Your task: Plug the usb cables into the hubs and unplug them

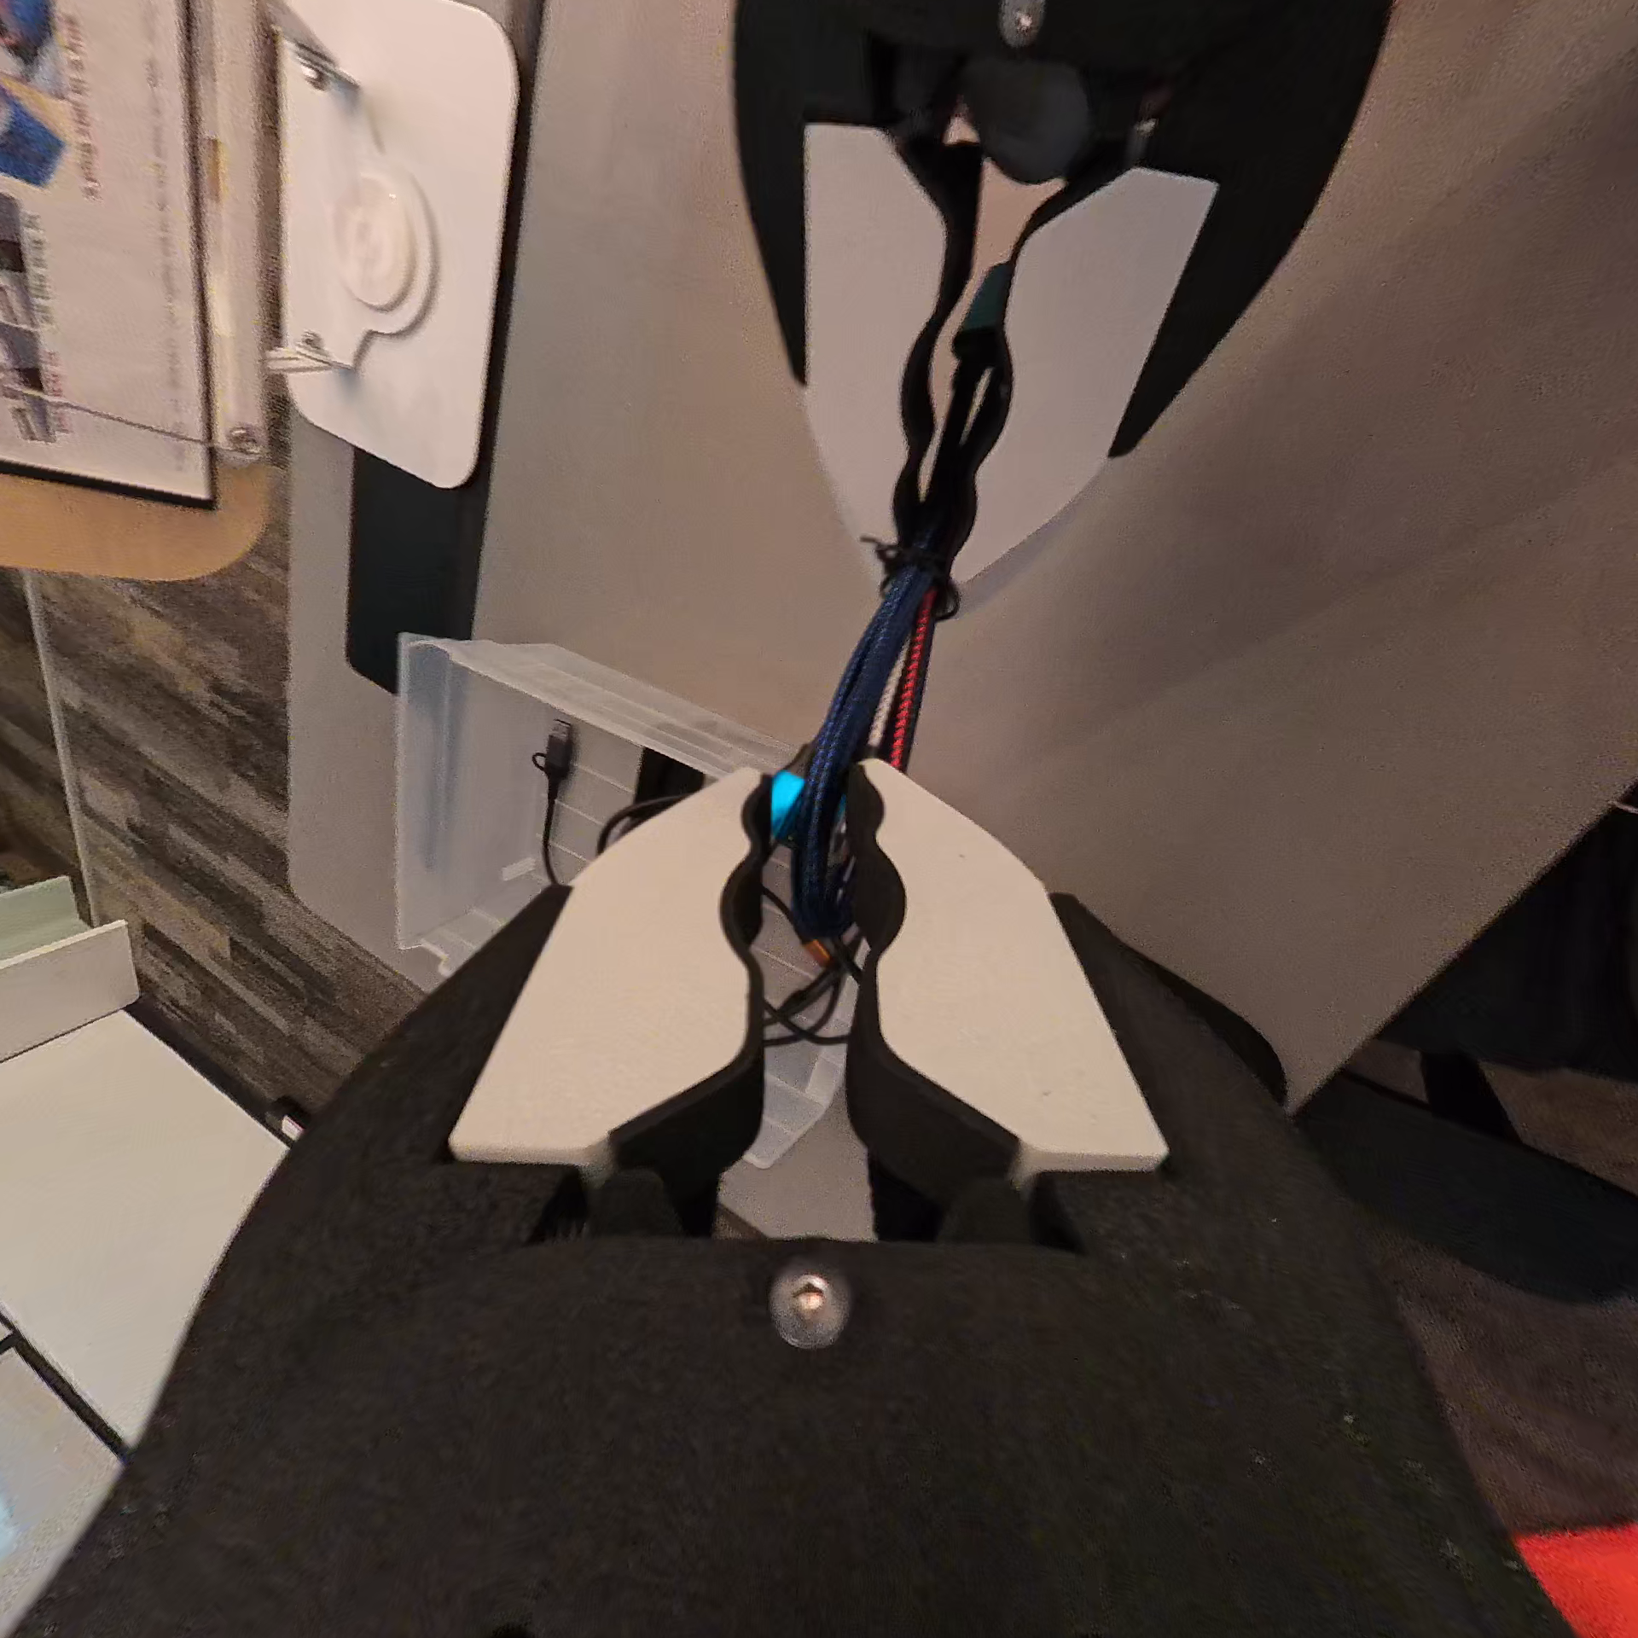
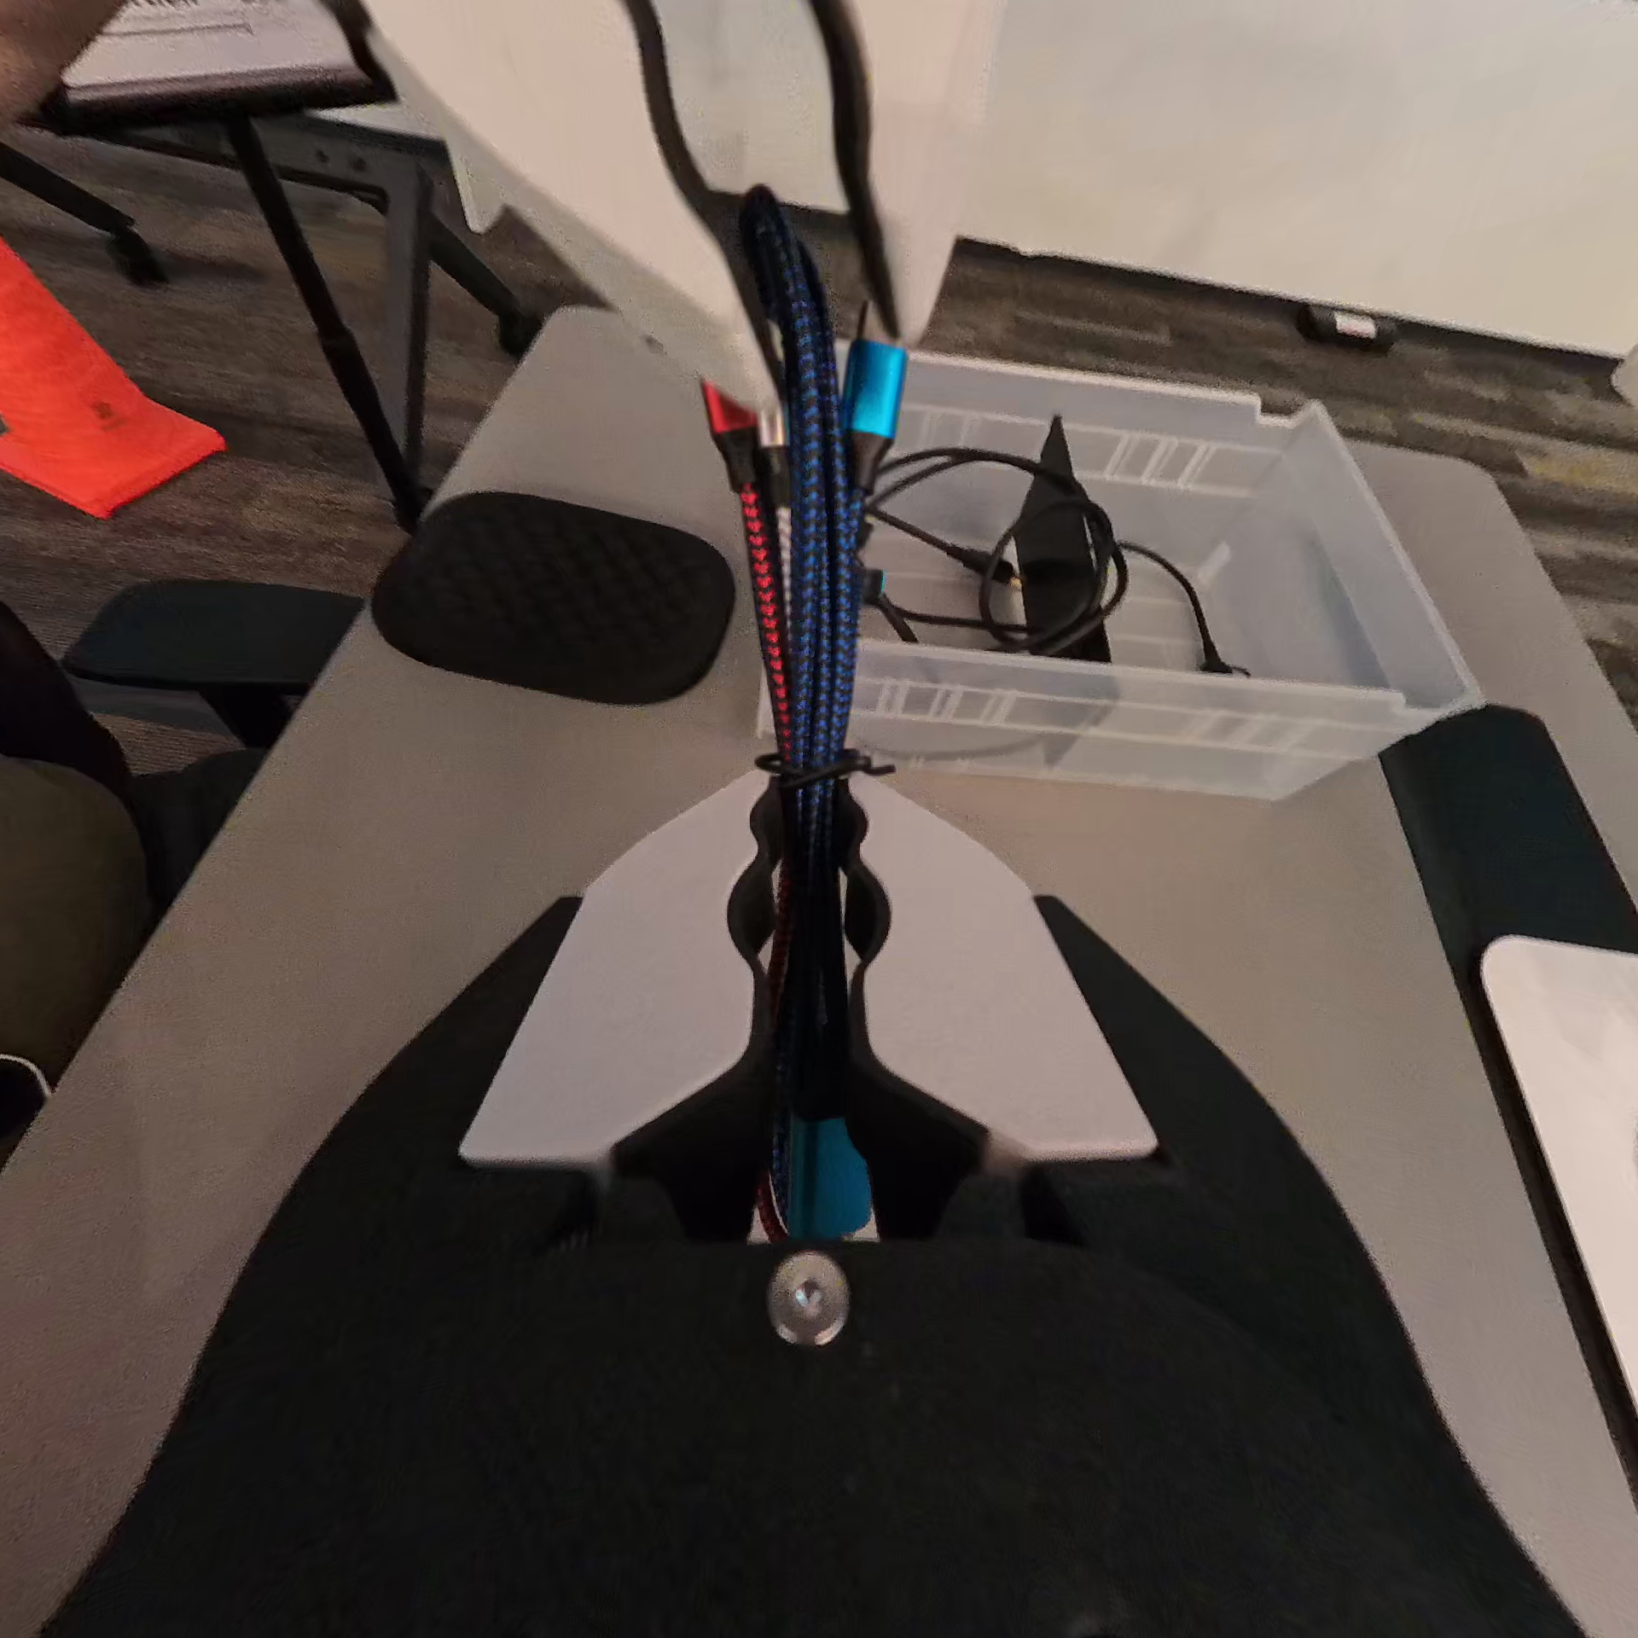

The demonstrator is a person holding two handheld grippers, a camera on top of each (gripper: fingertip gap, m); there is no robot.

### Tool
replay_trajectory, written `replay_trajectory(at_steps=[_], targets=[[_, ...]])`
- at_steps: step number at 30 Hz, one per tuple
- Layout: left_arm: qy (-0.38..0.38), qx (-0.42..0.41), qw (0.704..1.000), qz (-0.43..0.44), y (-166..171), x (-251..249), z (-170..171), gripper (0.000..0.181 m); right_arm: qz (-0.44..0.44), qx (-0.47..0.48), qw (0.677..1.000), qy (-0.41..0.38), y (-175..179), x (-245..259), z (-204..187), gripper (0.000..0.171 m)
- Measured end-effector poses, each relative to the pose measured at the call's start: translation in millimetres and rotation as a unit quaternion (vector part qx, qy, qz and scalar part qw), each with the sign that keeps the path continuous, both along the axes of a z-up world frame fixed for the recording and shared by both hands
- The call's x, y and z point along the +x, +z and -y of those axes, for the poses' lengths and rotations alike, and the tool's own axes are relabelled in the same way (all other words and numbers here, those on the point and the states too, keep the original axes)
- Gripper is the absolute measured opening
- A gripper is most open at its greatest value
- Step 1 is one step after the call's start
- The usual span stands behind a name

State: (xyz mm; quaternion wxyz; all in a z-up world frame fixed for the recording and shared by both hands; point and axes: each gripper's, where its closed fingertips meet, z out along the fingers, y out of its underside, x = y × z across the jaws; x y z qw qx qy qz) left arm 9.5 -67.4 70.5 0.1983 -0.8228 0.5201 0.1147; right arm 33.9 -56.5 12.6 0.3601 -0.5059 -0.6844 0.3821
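A bundle of braided blue and red USB cables (image 2: 811,567), tied with a thin black tie (image 2: 811,767), hangs in the air above the grey table (image 2: 1152,931), stretched between my two grippers. My right gripper (image 2: 811,793) is shut on one end, with a blue plug (image 2: 829,1179) lying back between its fingers. My left gripper (image 1: 811,780) is shut on the other end (image 1: 873,691), where a blue plug (image 2: 873,390) and a red plug (image 2: 727,408) stick out. Each gripper shows in the other's view: left (image 2: 820,346), right (image 1: 926,558).
A clear plastic bin (image 2: 1329,532) stands on the table behind the bundle, holding thin black cables (image 2: 1055,576) and a black wedge-shaped object (image 2: 1059,496). A black textured pad (image 2: 549,594) lies to its left. A white device (image 2: 1578,1108) lies at right. An orange item (image 2: 80,399) lies on the floor. The tips of one gripper are about 7 centimetres away from the tips of the other.
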Motion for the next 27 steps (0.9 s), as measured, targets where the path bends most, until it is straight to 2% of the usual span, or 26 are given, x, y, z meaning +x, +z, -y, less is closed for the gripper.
replay_trajectory(at_steps=[4,8,14,18,27], targets=[[0.019,0.044,0.998,0.047,17,-11,-16,0.017,0.079,0.006,0.995,-0.055,-24,13,-26,0.010],[0.060,0.064,0.993,0.085,26,-43,-35,0.019,0.202,0.007,0.972,-0.118,-67,36,-56,0.011],[0.153,0.059,0.982,0.097,1,-119,-63,0.020,0.331,0.000,0.931,-0.156,-124,56,-74,0.010],[0.190,0.067,0.974,0.099,-9,-157,-72,0.020,0.362,-0.017,0.918,-0.160,-145,60,-78,0.011],[0.204,0.081,0.968,0.118,-12,-179,-83,0.020,0.411,-0.039,0.898,-0.153,-173,71,-78,0.013]])
